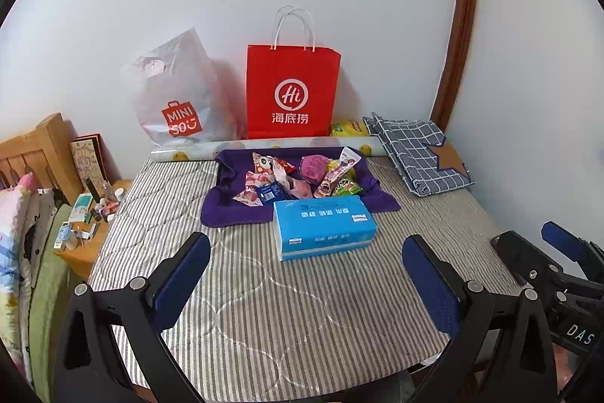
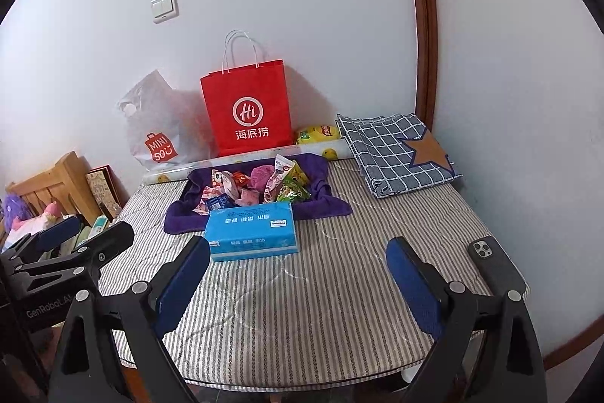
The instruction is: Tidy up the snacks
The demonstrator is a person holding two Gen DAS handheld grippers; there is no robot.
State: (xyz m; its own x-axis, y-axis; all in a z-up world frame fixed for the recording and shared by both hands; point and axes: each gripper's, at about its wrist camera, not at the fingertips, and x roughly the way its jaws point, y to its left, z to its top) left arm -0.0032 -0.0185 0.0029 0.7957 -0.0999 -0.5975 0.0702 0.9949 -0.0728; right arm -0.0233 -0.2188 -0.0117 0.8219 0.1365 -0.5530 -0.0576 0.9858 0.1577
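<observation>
Several wrapped snacks (image 1: 298, 180) (image 2: 256, 187) lie heaped in a purple cloth tray (image 1: 226, 210) (image 2: 181, 218) at the far middle of the striped table. A blue tissue pack (image 1: 324, 225) (image 2: 251, 231) rests against the tray's near edge. My left gripper (image 1: 305, 238) hovers open over the near half of the table, short of the tissue pack, with nothing between its fingers. My right gripper (image 2: 298, 242) is open and empty too, at about the same distance. Each gripper shows at the edge of the other's view.
A red paper bag (image 1: 290, 93) and a grey plastic shopping bag (image 1: 173, 101) stand against the wall behind the tray. Also there: a patterned roll (image 1: 196, 152), a yellow packet (image 1: 349, 128), a folded checked cloth (image 1: 415, 153) and a phone (image 2: 490, 255). A cluttered bedside table (image 1: 87, 244) stands left.
</observation>
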